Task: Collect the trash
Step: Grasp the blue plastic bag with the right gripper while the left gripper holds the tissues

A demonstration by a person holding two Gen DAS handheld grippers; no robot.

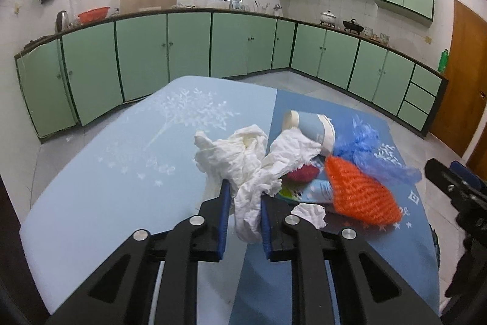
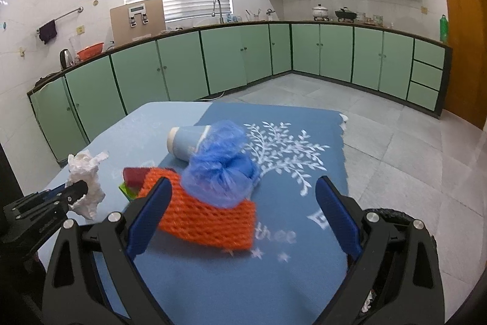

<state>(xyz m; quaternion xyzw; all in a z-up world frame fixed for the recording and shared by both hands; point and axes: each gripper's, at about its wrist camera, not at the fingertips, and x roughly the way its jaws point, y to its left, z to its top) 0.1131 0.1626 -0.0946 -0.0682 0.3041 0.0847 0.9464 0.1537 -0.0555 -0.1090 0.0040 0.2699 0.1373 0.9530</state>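
Note:
My left gripper (image 1: pixel 245 191) is shut on a crumpled white tissue (image 1: pixel 237 160), which bulges out ahead of the blue pads. From the right wrist view the same tissue (image 2: pixel 85 172) sits in the left gripper (image 2: pixel 76 191) at the table's left side. My right gripper (image 2: pixel 243 185) stands wide open and holds nothing. An orange mesh (image 2: pixel 207 221) and a blue plastic bag (image 2: pixel 222 169) lie between and just beyond its fingers. Behind them a blue paper cup (image 2: pixel 185 142) lies on its side.
A red item (image 1: pixel 301 174) and a small white scrap (image 1: pixel 309 212) lie beside the orange mesh (image 1: pixel 359 191) on the blue tablecloth (image 2: pixel 274 279). A dark round rim (image 2: pixel 392 213) shows under the right fingers. Green cabinets line the far walls.

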